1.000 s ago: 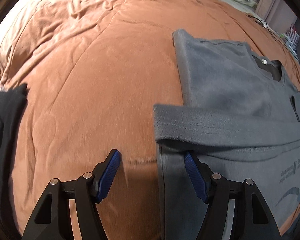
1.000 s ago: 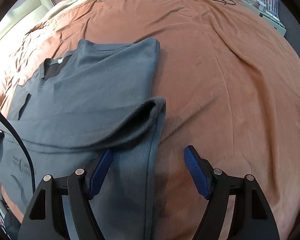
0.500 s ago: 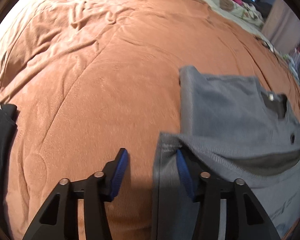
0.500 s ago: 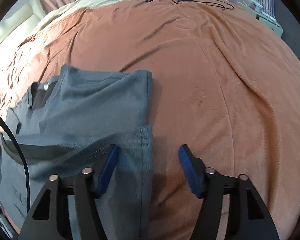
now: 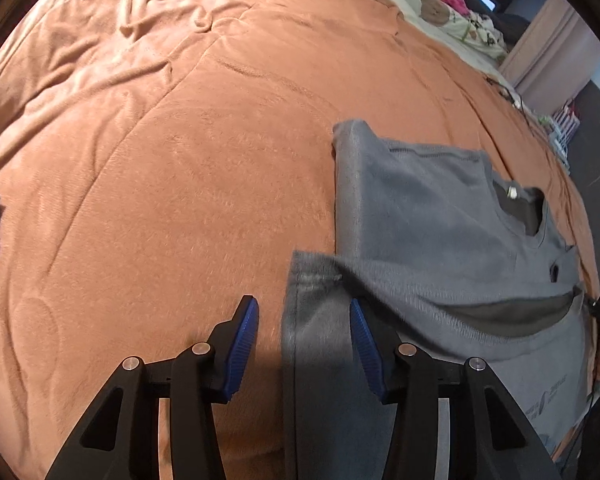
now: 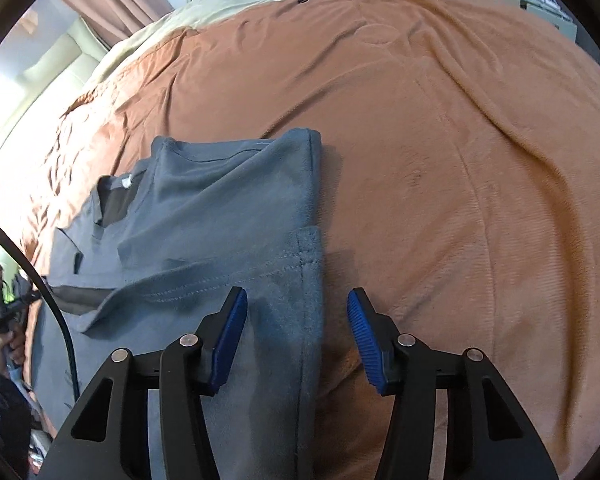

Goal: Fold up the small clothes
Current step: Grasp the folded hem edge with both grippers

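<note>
The grey shirt (image 5: 440, 240) is spread on the rust-brown blanket (image 5: 180, 180) of a bed, collar end furthest from both cameras, with its side portions already folded inward and a band of cloth doubled across its middle. It is judged that the step in hand is the gathering of the two near side edges so that the lower part can be folded up toward the collar. For this to be done well, both edges should be taken at matching heights, all layers should be caught between the pads, and the lift should be made evenly so that the folded sides are not pulled open. The plush fabric is likely to slip if only the top layer is caught.

In the left wrist view, the shirt's left edge runs between the fingers of the left gripper (image 5: 304, 344); the inner pad lies close to the cloth, while the outer pad stands clear over blanket. In the right wrist view, the right edge lies likewise between the fingers of the right gripper (image 6: 298, 336), the outer pad apart from it. The right fingers have just been closing, the left have closed partway; both are half spread and nothing is pinched yet.
</note>
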{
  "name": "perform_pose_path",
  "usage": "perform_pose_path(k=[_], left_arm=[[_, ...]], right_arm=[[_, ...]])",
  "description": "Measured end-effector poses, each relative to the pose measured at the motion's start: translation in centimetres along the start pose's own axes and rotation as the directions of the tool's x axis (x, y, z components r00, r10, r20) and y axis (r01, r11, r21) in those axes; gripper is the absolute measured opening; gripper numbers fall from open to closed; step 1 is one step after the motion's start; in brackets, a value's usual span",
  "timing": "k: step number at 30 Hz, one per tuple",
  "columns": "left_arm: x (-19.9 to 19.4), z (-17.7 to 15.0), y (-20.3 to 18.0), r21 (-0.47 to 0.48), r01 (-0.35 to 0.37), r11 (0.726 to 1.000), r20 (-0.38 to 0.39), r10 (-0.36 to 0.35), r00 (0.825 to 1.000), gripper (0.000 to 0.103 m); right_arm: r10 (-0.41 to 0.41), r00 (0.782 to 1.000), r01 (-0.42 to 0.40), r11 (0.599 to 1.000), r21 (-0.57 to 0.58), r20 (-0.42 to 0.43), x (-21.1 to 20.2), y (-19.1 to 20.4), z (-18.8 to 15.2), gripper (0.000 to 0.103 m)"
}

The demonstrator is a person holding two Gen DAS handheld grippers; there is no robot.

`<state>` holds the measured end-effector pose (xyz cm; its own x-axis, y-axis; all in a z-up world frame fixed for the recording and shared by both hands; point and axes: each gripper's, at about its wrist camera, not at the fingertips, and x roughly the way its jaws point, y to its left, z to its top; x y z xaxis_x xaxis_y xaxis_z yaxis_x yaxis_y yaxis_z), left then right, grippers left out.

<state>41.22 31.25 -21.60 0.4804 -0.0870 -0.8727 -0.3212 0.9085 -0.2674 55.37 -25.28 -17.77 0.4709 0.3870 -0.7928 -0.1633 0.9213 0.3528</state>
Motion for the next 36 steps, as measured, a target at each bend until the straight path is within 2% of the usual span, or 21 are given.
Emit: perform_pose_path(k=[5, 7, 10, 17, 18, 21, 24, 30, 36], left_arm=[[0.5, 0.9, 0.2, -0.038, 0.050, 0.998, 0.007, -0.050, 0.999, 0.047], [0.6, 1.0, 0.2, -0.044, 0.073, 0.996, 0.010, -0.073, 0.997, 0.039], [0.8, 0.9, 0.3, -0.060, 0.097, 0.993, 0.007, -0.097, 0.995, 0.037], [0.7, 0.5, 1.4, -0.130, 0.168, 0.977, -0.010, -0.171, 0.985, 0.035], [0.5, 0.4, 1.6, -0.137, 0.171, 0.976, -0.009, -0.174, 0.985, 0.031], [0.2, 0.3, 2.1, -0.183, 0.208, 0.961, 0.004, -0.210, 0.978, 0.005], [-1.4, 0.3, 2.1, -0.162, 0.181, 0.970, 0.047, -0.176, 0.983, 0.004], [-5.3, 1.1, 1.1, -0.115, 0.188, 0.976, 0.122, -0.174, 0.977, 0.004], [-8.0, 3.3, -0.7, -0.076, 0.178, 0.981, 0.188, -0.161, 0.969, 0.004]], right_arm=[[0.020, 1.000, -0.020, 0.999, 0.043, 0.008, 0.5, -0.8, 0.7, 0.025], [0.029, 0.999, -0.030, 0.998, 0.046, 0.018, 0.4, -0.9, 0.7, 0.017], [0.010, 0.999, -0.011, 0.999, 0.036, 0.043, -0.1, -0.6, 0.2, 0.006], [-0.009, 0.998, 0.005, 0.998, 0.056, 0.062, -0.9, -0.7, -0.3, 0.004], [-0.012, 0.998, 0.008, 0.998, 0.059, 0.066, -0.9, -0.6, -0.3, 0.004], [-0.019, 0.997, 0.014, 0.998, 0.058, 0.074, -1.3, -0.5, -0.3, 0.003], [-0.020, 0.995, 0.014, 0.998, 0.060, 0.097, -2.7, -0.3, -0.4, 0.003], [-0.009, 0.988, 0.004, 0.999, 0.033, 0.156, -6.2, 0.7, -0.9, 0.003], [-0.017, 0.977, 0.012, 1.000, 0.021, 0.214, -8.9, 1.2, -0.6, 0.003]])
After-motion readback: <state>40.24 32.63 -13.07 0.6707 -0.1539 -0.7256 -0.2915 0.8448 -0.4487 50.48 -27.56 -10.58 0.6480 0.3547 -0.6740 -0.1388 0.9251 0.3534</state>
